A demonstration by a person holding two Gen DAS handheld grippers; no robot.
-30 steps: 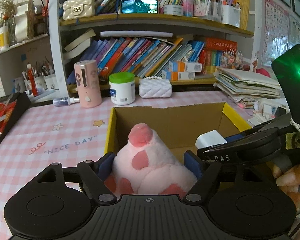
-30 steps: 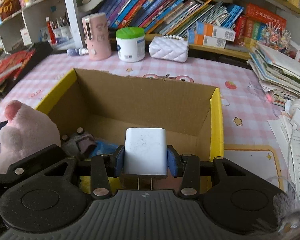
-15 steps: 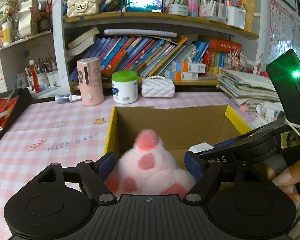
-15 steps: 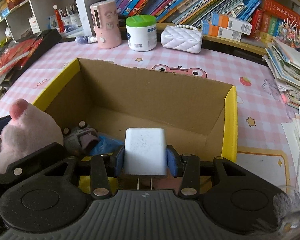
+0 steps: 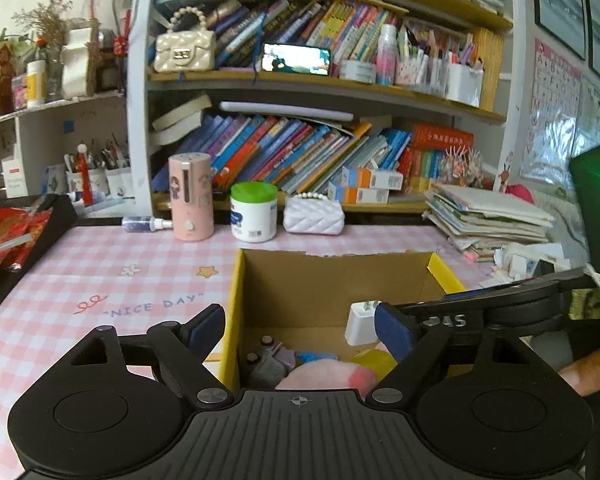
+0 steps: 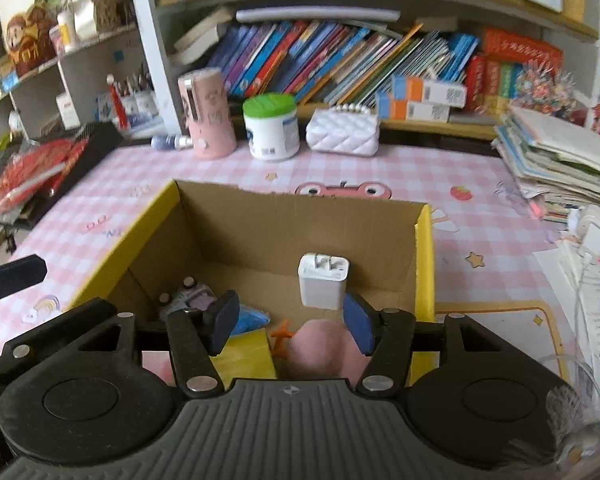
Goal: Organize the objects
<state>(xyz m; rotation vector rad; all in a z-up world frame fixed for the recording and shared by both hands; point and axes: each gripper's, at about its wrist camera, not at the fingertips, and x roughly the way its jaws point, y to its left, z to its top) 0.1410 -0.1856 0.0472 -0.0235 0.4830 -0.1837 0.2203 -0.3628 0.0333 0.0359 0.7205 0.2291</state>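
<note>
An open cardboard box (image 5: 332,280) with yellow flaps stands on the pink checked table; it also shows in the right wrist view (image 6: 260,228). Inside lie a pink plush toy (image 5: 324,374) (image 6: 320,350), a white charger plug (image 5: 360,322) (image 6: 323,282) standing on end, a small grey toy car (image 6: 188,300), a blue item and a yellow block (image 6: 246,354). My left gripper (image 5: 300,330) is open and empty above the box's near edge. My right gripper (image 6: 288,320) is open and empty above the box, the charger just beyond its fingertips.
At the table's back stand a pink cylinder (image 5: 191,196), a white jar with green lid (image 5: 254,212) and a white quilted purse (image 5: 314,216), below a crowded bookshelf. A paper stack (image 5: 488,216) sits right; a black tray with red packets (image 5: 16,232) sits left.
Both grippers have opened. The plush toy has dropped from the left gripper into the box, and the charger has left the right gripper and stands in the box. Both grippers have pulled back.
</note>
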